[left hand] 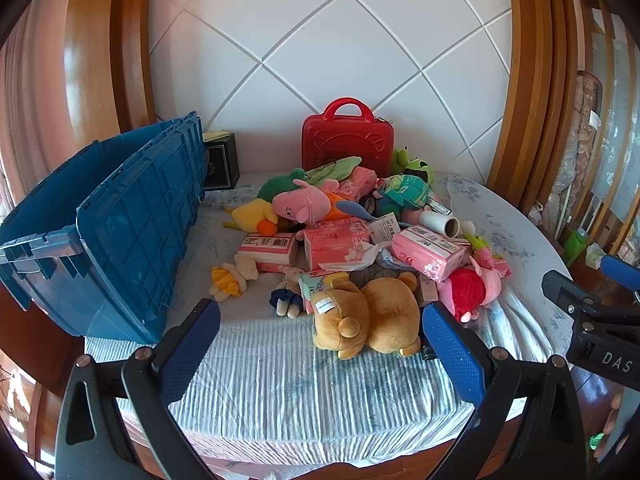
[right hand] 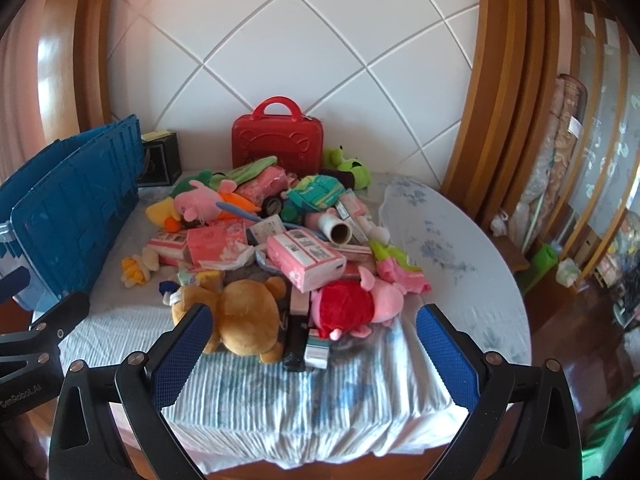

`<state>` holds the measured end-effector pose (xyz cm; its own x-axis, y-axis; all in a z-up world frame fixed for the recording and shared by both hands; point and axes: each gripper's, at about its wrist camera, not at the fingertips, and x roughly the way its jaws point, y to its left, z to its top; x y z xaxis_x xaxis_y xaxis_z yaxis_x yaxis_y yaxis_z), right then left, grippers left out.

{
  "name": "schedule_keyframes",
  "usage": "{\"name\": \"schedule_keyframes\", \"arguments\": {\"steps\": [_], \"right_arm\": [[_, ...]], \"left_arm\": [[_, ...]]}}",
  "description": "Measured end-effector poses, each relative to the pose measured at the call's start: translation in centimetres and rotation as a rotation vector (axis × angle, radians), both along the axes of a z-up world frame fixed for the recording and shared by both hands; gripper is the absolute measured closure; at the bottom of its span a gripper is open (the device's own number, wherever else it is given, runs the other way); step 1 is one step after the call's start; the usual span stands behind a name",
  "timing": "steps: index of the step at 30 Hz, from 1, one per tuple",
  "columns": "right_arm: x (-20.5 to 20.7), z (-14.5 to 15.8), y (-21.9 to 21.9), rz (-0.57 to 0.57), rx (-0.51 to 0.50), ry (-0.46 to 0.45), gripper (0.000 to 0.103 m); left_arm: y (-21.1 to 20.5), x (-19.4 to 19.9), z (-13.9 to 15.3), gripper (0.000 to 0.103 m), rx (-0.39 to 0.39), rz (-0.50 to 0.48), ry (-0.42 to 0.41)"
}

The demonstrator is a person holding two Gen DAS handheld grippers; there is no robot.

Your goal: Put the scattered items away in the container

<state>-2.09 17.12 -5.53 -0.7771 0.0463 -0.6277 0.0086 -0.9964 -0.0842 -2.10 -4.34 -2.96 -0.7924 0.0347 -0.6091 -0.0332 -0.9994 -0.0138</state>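
Observation:
A heap of toys and packets lies on the cloth-covered table (left hand: 280, 380): a brown bear plush (left hand: 368, 318) (right hand: 240, 320) at the front, a pink pig plush (left hand: 302, 204) (right hand: 196, 202), a red-and-pink plush (right hand: 352, 308), pink tissue packs (left hand: 428, 252) (right hand: 304, 260), a cardboard roll (left hand: 440, 224) and a small yellow doll (left hand: 228, 280). The blue crate (left hand: 120, 224) (right hand: 60, 208) stands at the left with its lid flaps up. My left gripper (left hand: 320, 344) is open above the near cloth, just short of the bear. My right gripper (right hand: 312, 352) is open too, nothing between its fingers.
A red hard case (left hand: 347, 140) (right hand: 278, 140) stands against the white tiled wall behind the heap, a black box (left hand: 220, 160) beside the crate. The table's rounded edge runs at the right, with wooden door frames and floor clutter beyond.

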Motion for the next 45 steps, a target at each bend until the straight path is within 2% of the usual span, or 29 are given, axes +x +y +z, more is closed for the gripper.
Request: {"name": "schedule_keyframes", "arguments": {"steps": [4, 10, 12, 16, 18, 24, 31, 37, 38, 39, 40, 42, 43, 44, 45], "right_arm": [[-1.0, -2.2, 0.1, -0.027, -0.027, -0.041, 0.000], [-3.1, -7.6, 0.2, 0.009, -0.107, -0.175, 0.000], [-4.1, -9.3, -0.2, 0.030, -0.111, -0.214, 0.007], [-6.6, -12.4, -1.2, 0.097, -0.129, -0.283, 0.013], [-8.2, -14.0, -1.5, 0.136, -0.150, -0.326, 0.023], [-11.7, -18.4, -1.3, 0.205, -0.174, -0.438, 0.033], [-13.9, -21.5, -1.7, 0.283, -0.217, -0.497, 0.032], [-15.3, -23.5, -2.2, 0.310, -0.251, -0.497, 0.031], [-15.5, -23.7, -2.2, 0.311, -0.258, -0.490, 0.023], [-15.7, -24.0, -2.3, 0.316, -0.262, -0.489, 0.010], [-15.7, -24.2, -2.5, 0.325, -0.269, -0.489, 0.006], [-15.8, -24.2, -3.0, 0.340, -0.281, -0.463, 0.006], [-16.0, -24.3, -3.3, 0.337, -0.268, -0.452, 0.006], [-16.3, -24.5, -3.5, 0.332, -0.256, -0.446, 0.013], [-16.6, -24.7, -3.7, 0.331, -0.253, -0.442, 0.013]], "left_arm": [[-1.4, -1.5, -3.0, 0.000, -0.012, -0.021, -0.050], [-2.6, -4.4, -8.6, 0.003, 0.002, -0.017, -0.163], [-2.5, -5.5, -10.2, 0.003, 0.000, -0.016, -0.192], [-1.4, -7.7, -12.7, 0.003, -0.008, -0.005, -0.236], [-0.6, -8.8, -13.9, 0.003, -0.015, -0.010, -0.266], [2.6, -11.7, -17.8, 0.003, -0.072, -0.023, -0.334], [3.8, -13.3, -21.6, 0.004, -0.112, -0.050, -0.385], [3.3, -14.9, -23.0, 0.006, -0.091, -0.087, -0.353], [3.4, -15.0, -23.2, 0.006, -0.094, -0.108, -0.344], [3.7, -15.0, -23.3, 0.006, -0.106, -0.134, -0.333], [4.1, -14.9, -23.4, 0.006, -0.129, -0.152, -0.317], [4.7, -14.9, -23.5, 0.006, -0.165, -0.168, -0.285], [4.7, -15.1, -23.6, 0.010, -0.158, -0.179, -0.281], [4.7, -15.2, -23.6, 0.021, -0.141, -0.194, -0.284], [4.7, -15.3, -23.6, 0.028, -0.118, -0.217, -0.291]]}}
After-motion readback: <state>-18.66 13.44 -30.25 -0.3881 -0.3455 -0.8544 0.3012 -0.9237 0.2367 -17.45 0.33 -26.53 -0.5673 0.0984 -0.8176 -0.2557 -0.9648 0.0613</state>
